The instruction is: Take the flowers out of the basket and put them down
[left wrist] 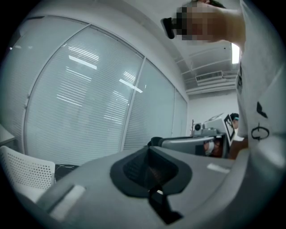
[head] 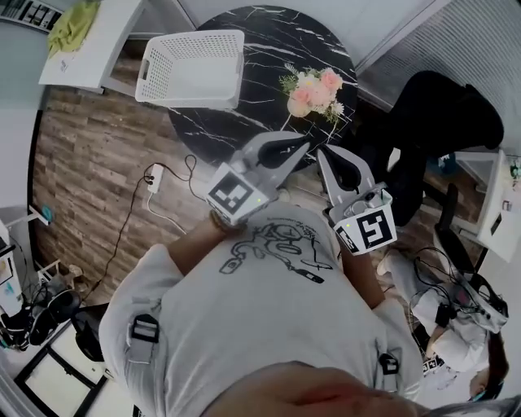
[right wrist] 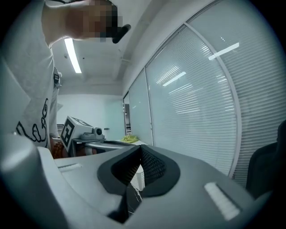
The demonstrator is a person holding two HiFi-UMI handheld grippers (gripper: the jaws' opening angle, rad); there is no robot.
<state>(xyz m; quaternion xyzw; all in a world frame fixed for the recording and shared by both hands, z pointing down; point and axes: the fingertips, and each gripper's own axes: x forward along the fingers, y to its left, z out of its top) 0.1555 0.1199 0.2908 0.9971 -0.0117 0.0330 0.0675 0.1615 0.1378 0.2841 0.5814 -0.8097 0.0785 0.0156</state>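
A bunch of pink and cream flowers [head: 316, 91] lies on the round black marble table [head: 269, 49], at its right side. The white plastic basket [head: 191, 68] stands at the table's left edge, tipped, with nothing showing inside it; its perforated wall also shows in the left gripper view [left wrist: 24, 172]. Both grippers are held close to my chest, short of the table's near edge, pointing toward it. My left gripper [head: 303, 147] [left wrist: 149, 147] is shut with nothing in it. Beside it, my right gripper [head: 322, 153] [right wrist: 139, 147] is shut and empty too.
A black office chair [head: 440, 114] stands right of the table. A power strip and cables [head: 153, 175] lie on the wood floor at the left. A white desk with a yellow-green cloth [head: 73, 24] is at the far left. Another person [head: 456, 326] sits at the lower right.
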